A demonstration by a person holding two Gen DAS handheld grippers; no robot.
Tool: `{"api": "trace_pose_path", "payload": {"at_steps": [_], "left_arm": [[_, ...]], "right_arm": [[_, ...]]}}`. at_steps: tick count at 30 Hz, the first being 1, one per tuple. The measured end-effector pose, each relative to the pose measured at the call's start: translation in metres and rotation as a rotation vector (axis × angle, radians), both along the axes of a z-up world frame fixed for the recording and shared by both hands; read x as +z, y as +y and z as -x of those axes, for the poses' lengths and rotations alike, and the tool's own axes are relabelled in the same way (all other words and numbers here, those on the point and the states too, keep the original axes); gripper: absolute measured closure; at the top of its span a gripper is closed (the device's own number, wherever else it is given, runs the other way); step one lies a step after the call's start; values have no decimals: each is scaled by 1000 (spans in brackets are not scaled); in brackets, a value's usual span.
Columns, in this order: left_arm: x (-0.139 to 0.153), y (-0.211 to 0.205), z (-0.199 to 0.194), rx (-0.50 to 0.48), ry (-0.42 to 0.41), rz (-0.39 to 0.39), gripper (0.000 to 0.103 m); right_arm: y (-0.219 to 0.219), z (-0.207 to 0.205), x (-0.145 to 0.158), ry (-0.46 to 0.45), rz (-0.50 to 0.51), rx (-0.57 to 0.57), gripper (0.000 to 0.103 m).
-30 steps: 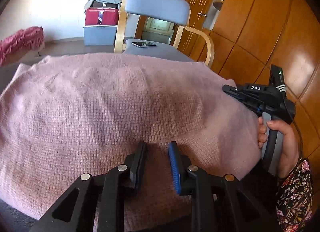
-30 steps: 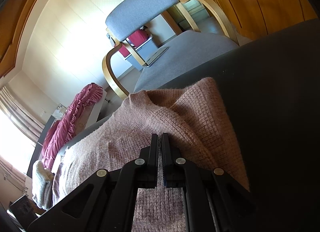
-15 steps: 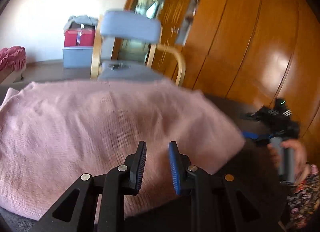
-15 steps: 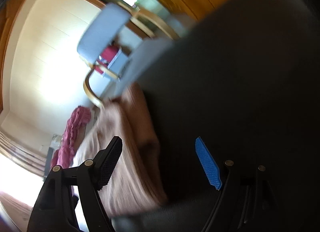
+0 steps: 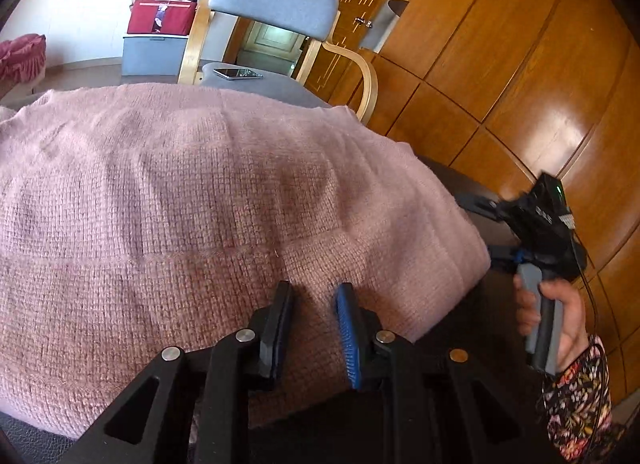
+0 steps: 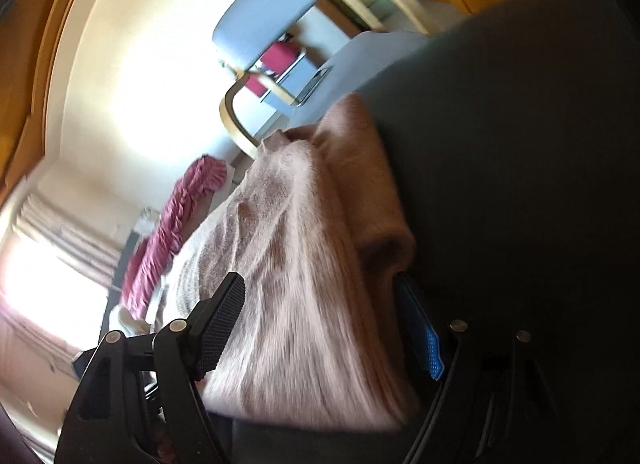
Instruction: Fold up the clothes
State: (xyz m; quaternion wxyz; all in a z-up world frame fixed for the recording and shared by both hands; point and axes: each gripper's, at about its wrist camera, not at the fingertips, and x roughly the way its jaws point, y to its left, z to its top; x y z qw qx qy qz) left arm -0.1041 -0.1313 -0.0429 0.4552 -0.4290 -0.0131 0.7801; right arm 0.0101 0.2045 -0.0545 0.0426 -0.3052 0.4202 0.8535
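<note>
A pink knit sweater [image 5: 208, 200] lies folded on a dark table [image 5: 452, 176]. My left gripper [image 5: 314, 298] hovers over the sweater's near hem, jaws half apart, and no fabric is visibly pinched between the pads. My right gripper [image 6: 320, 308] stands wide open and straddles the sweater's [image 6: 304, 264] right folded edge. Its blue pad [image 6: 424, 336] sits low beside the fold, and the black finger [image 6: 222, 320] lies over the knit. In the left wrist view the right gripper [image 5: 478, 224] sits at the sweater's right edge, held by a hand [image 5: 560, 320] in a floral sleeve.
A grey chair with bent wooden arms [image 5: 272, 4] stands behind the table, with a phone [image 5: 238, 73] on its seat. A red box on a grey bin [image 5: 160, 20] sits by the far wall. Wooden wardrobe doors [image 5: 500, 64] fill the right side.
The right gripper was shut over the sweater; it opened wide, swung off to the right and now straddles the right edge. The left gripper kept its place and width.
</note>
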Motion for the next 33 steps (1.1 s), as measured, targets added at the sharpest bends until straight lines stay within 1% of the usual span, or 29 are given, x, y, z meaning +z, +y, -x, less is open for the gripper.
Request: {"api": "trace_pose_path", "payload": {"at_steps": [2, 3, 4, 5, 7, 9, 11, 13, 14, 17, 19, 21, 23, 26, 28, 30, 33], "left_arm": [[0, 0, 2, -1, -11, -8, 81], [0, 0, 3, -1, -17, -14, 81], [-1, -1, 5, -1, -23, -20, 81], [-1, -2, 6, -2, -28, -26, 81], [0, -5, 5, 4, -29, -44, 81], [7, -12, 1, 40, 7, -66, 81], [13, -10, -1, 98, 65, -56, 81], [19, -6, -2, 157, 123, -42, 100], [18, 2, 2, 181, 151, -15, 103], [10, 20, -2, 163, 187, 71, 103], [4, 29, 1, 143, 175, 118, 103], [-6, 30, 9, 125, 135, 161, 103], [-6, 32, 11, 123, 132, 159, 103], [-7, 32, 13, 121, 127, 154, 103], [-7, 30, 16, 121, 120, 146, 103], [-8, 29, 18, 121, 114, 138, 103], [-5, 23, 23, 122, 98, 118, 103]], "right_arm": [[0, 12, -1, -1, -21, 25, 27], [1, 17, -2, -4, -30, 34, 31], [3, 21, -5, -9, -31, 36, 45], [4, 24, -9, -10, -23, 38, 64], [5, 25, -18, 26, 17, 49, 73], [3, 24, -21, 53, 28, 56, 73], [2, 23, -23, 60, 29, 60, 74], [-1, 19, -24, 67, 37, 64, 75], [-2, 18, -24, 71, 43, 66, 76], [-3, 18, -25, 82, 55, 74, 78], [-4, 19, -26, 87, 60, 76, 79], [-1, 17, -23, 92, 68, 80, 79], [2, 15, -22, 94, 95, 74, 79], [5, 16, -25, 101, 191, 63, 80], [4, 18, -20, 120, 243, 59, 80], [-2, 22, -9, 153, 281, 70, 81], [-20, 34, 20, 194, 288, 105, 82]]}}
